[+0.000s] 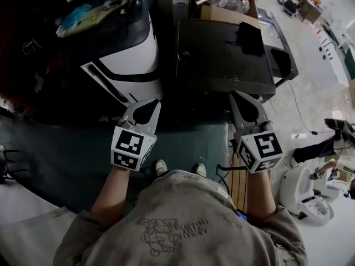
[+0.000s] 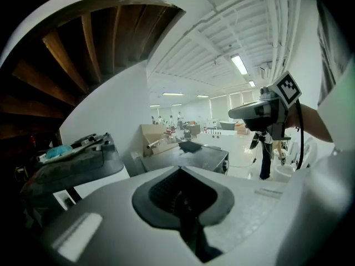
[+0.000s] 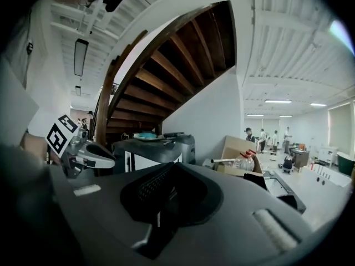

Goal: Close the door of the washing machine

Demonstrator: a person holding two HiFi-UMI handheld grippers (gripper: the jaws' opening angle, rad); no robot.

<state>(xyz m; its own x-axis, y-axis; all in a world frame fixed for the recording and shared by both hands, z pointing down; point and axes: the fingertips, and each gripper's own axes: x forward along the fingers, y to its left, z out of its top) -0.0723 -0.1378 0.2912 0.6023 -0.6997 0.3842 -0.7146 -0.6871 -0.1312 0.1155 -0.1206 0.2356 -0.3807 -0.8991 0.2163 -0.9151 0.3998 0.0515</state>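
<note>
At eleven o'clock stands the washing machine. The left gripper and right gripper are both pinched together and empty. Step closer, then push the door broadside.

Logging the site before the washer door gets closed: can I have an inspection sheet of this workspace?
Surface: dark green floor mat underfoot, pale floor to the right.
Job's things: white washing machine with a dark top; door state unclear from above.
Clutter: loose items on the machine's top; cardboard box holding a plastic bottle; black unit beside it.
Grippers: left gripper and right gripper both have fingers together, holding nothing.
Cables: thin cable on the floor at right.
Surroundings: wooden staircase overhead; people far off.
</note>
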